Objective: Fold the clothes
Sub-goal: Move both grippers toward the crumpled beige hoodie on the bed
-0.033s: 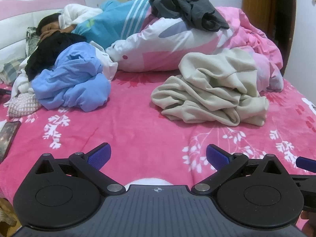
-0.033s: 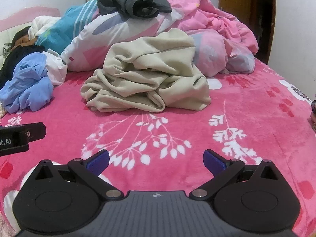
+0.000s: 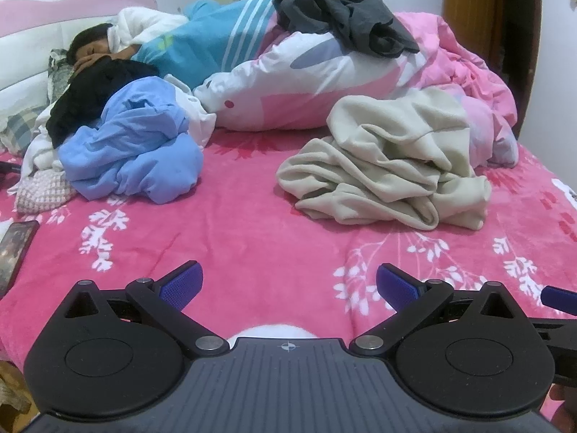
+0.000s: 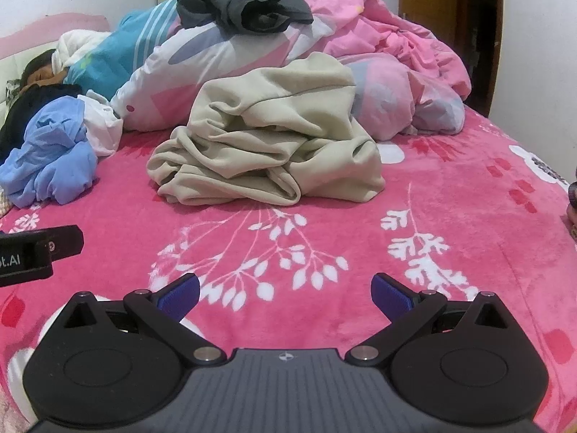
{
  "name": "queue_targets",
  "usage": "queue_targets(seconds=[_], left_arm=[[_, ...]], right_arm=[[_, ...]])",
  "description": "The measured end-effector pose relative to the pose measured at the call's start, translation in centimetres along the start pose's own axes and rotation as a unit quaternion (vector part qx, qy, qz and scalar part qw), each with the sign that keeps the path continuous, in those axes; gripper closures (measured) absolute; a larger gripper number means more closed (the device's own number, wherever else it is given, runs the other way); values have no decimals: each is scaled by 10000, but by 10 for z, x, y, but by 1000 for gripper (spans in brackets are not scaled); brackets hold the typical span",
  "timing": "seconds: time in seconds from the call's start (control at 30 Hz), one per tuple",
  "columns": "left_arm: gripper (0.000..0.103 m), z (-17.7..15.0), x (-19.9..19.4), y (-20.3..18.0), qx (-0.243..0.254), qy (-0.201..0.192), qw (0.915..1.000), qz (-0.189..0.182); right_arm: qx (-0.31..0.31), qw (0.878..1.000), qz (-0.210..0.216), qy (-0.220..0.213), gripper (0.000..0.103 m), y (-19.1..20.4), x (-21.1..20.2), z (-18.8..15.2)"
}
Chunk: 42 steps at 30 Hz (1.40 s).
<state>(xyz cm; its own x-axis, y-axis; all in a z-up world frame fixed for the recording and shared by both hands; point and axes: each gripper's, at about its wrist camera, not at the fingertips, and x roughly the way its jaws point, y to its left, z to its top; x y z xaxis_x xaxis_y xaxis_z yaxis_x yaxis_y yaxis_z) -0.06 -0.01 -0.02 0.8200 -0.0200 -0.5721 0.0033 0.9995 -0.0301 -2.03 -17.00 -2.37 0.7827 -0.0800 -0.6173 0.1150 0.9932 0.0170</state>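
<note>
Both the left tool [image 3: 287, 283] and the right tool [image 4: 285, 292] stand wide open and empty above the pink bed [image 4: 450, 238], near the crumpled beige garment [image 4: 274, 151].

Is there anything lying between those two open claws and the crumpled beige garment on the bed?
Nothing visible. Only bare pink blanket lies between each hand-held gripper and the beige garment.

I see a bed [image 3: 252, 238] under a pink floral blanket, a pink-and-white headboard [image 3: 32, 57] far left, white scuffed walls [image 4: 541, 36] and a wooden door frame [image 3: 468, 36] far right.
</note>
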Motion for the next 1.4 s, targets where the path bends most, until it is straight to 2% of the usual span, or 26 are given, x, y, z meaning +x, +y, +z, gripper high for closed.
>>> queue_targets(seconds=[0.2, 0.3, 0.47, 0.53, 1.13, 1.4], left_arm=[[0, -4, -5, 9, -92, 106, 9999, 14], [0, -2, -6, 5, -26, 138, 9998, 155], [0, -5, -11, 5, -1, 86, 9998, 193], [0, -5, -13, 4, 4, 38, 9997, 236], [0, -8, -19, 1, -43, -97, 9999, 44], [0, -7, -16, 3, -39, -57, 9999, 107]], right_arm=[[83, 10000, 37, 25, 0, -1, -8, 0], [73, 10000, -5, -1, 0, -1, -9, 1], [69, 10000, -60, -33, 0, -2, -4, 1], [121, 9999, -49, -62, 0, -3, -18, 0], [130, 9998, -81, -152, 0, -1, -19, 6], [94, 9998, -67, -169, 0, 1, -20, 6]])
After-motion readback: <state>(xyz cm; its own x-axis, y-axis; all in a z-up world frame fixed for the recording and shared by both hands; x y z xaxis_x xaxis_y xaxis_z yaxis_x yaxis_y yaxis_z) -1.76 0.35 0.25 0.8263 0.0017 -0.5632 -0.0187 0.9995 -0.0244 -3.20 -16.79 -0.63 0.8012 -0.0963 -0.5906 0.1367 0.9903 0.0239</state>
